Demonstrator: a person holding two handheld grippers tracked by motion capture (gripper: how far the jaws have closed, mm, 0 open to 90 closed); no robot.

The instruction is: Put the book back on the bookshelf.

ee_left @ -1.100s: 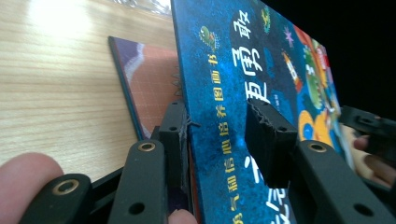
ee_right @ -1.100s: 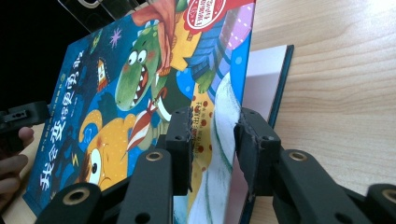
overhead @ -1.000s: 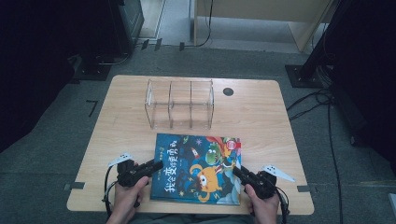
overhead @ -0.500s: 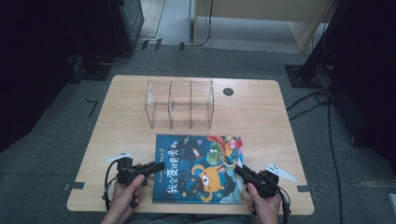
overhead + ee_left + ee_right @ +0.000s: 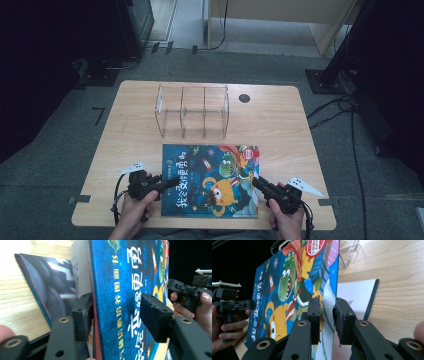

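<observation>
A blue picture book [image 5: 210,180] with a green dinosaur and an orange monster on its cover lies at the table's near edge. My left gripper [image 5: 170,183] is at the book's left edge. In the left gripper view, the left gripper [image 5: 116,315] is open, with one jaw under the raised cover [image 5: 120,277] and the other above it. My right gripper [image 5: 256,182] is at the book's right edge. In the right gripper view, the right gripper [image 5: 327,312] is shut on the cover [image 5: 292,285] and some pages. That edge is lifted off a white page lying flat.
A clear plastic organiser [image 5: 192,111] with three compartments stands just behind the book, mid-table. A small dark hole [image 5: 244,98] sits at the back right of the wooden table [image 5: 295,130]. Bare wood lies on both sides of the book.
Both hands have drawn back slightly toward the table's near edge. Both grippers stay at the book's side edges, and the book has not moved.
</observation>
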